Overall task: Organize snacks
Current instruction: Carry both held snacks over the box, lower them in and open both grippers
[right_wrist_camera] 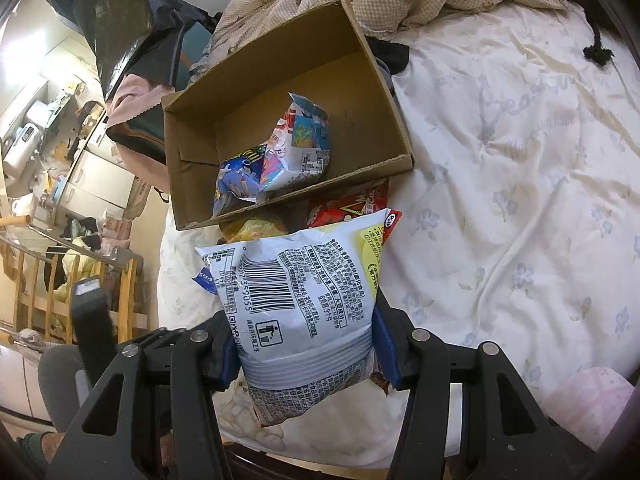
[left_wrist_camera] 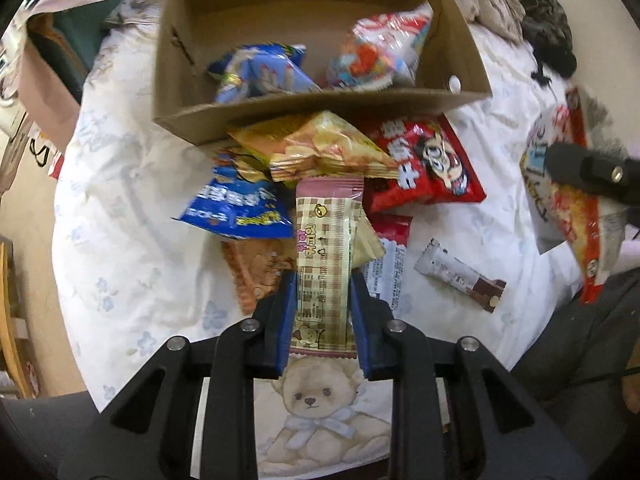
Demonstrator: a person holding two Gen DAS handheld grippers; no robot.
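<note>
Pinched lengthwise between the left gripper (left_wrist_camera: 323, 312) fingers is a slim checkered beige-and-pink snack bar (left_wrist_camera: 325, 268), held over the snack pile. A white barcode-backed bag (right_wrist_camera: 304, 300) is clamped by the right gripper (right_wrist_camera: 308, 344). Plenty of bare floor is seen in the cardboard box (left_wrist_camera: 192, 60) behind two packets.

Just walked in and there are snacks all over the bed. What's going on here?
Someone is sorting snacks into a cardboard box on the bed, with a claw in each hand. The left claw grips a long checked snack bar; the right claw holds a white chip bag. Two packets already lie in the box, and several more sit on the bedsheet in front of it.
</note>
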